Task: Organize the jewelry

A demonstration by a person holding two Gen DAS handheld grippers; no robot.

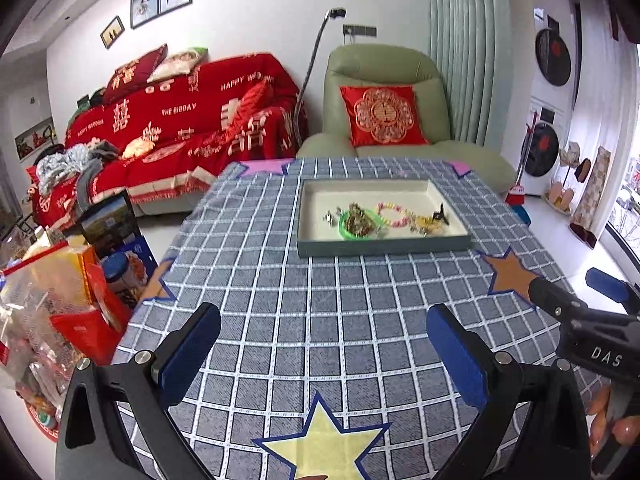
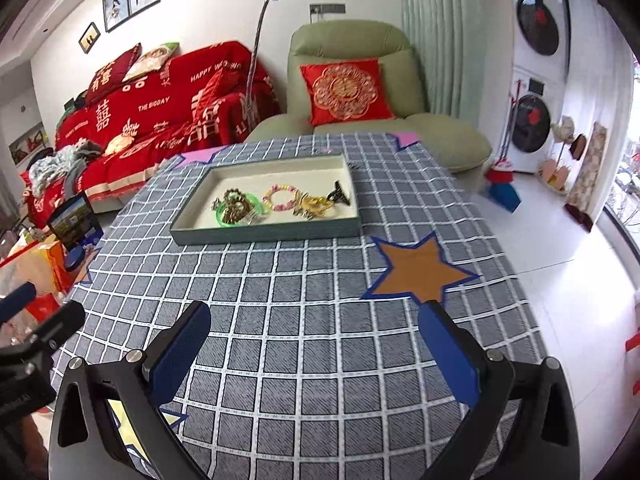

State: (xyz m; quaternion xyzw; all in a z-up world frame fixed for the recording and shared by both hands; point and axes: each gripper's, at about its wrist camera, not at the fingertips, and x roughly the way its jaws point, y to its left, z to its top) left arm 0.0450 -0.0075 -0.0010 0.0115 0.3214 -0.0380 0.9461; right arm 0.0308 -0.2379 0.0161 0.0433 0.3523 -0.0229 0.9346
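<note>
- While both tools hover above the near half of a desk draped in a grey-and-white checked cloth, the jewelry sits gathered in a shallow, cream-lined tray toward the far edge.
- At far left, beside the desk, bags and boxes crowd the floor, with a sofa under a red wedding throw behind them.
- Left tool: its blue-padded fingers stand wide apart with nothing between them, poised over bare cloth just behind a yellow star at the near edge.
- Inside the tray, from left to right along its near side: a small silver piece, a green ring circling a heap of dark gold-toned chain, a pink-and-yellow beaded bracelet, a yellow bracelet tangled with small metal pieces, and a black clip standing at the right end.
- Behind the tray, a green armchair holds a red embroidered cushion.
- Right of the tray, an orange star edged in blue lies flat on the cloth.
- Right tool: its fingers are likewise spread wide and hold nothing, hanging over the cloth just on the near side of the orange star and well apart from the tray.
- At far right, stacked white laundry machines stand against the wall beside a window.
</note>
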